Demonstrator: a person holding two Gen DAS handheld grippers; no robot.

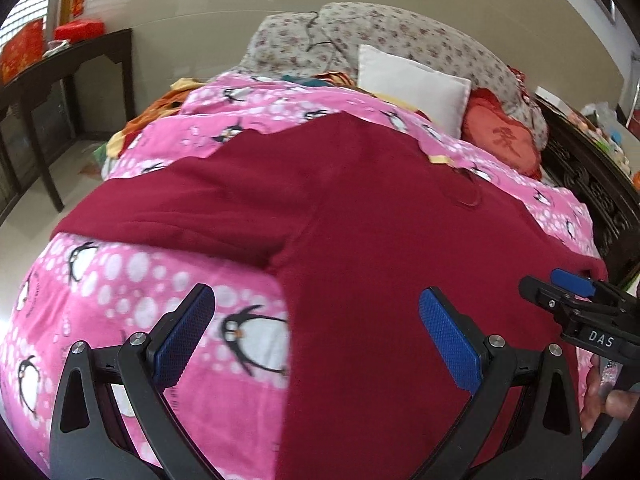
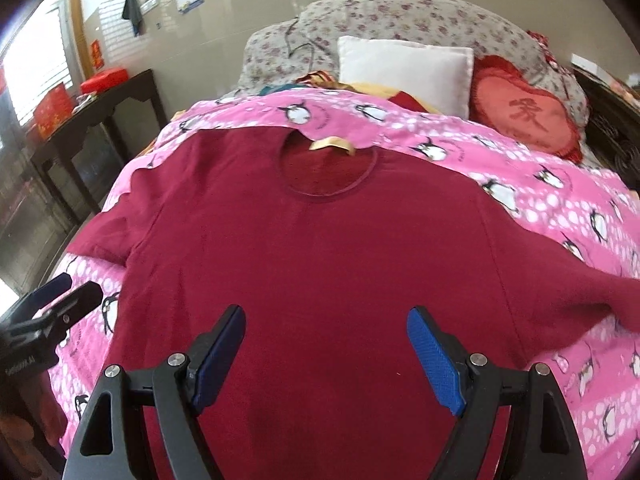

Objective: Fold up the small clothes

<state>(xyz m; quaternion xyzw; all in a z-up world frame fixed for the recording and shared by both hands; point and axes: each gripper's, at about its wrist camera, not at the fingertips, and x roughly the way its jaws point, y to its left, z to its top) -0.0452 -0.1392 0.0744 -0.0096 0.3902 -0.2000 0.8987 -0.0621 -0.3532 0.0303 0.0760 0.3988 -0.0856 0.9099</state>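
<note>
A dark red long-sleeved top (image 2: 312, 248) lies spread flat on a pink penguin-print bedspread (image 2: 540, 208), neckline (image 2: 328, 172) away from me, both sleeves out to the sides. It also shows in the left wrist view (image 1: 360, 216). My left gripper (image 1: 316, 320) is open and empty, hovering over the top's left edge below the left sleeve (image 1: 168, 204). My right gripper (image 2: 326, 340) is open and empty over the lower middle of the top. The right gripper also shows in the left wrist view (image 1: 568, 292), and the left gripper in the right wrist view (image 2: 68, 292).
A white pillow (image 2: 404, 68), a red heart cushion (image 2: 528, 120) and a floral quilt (image 2: 400, 16) lie at the bed's head. A dark wooden table (image 2: 92, 128) with red boxes stands left of the bed. A dark carved bed frame (image 1: 596, 196) runs along the right.
</note>
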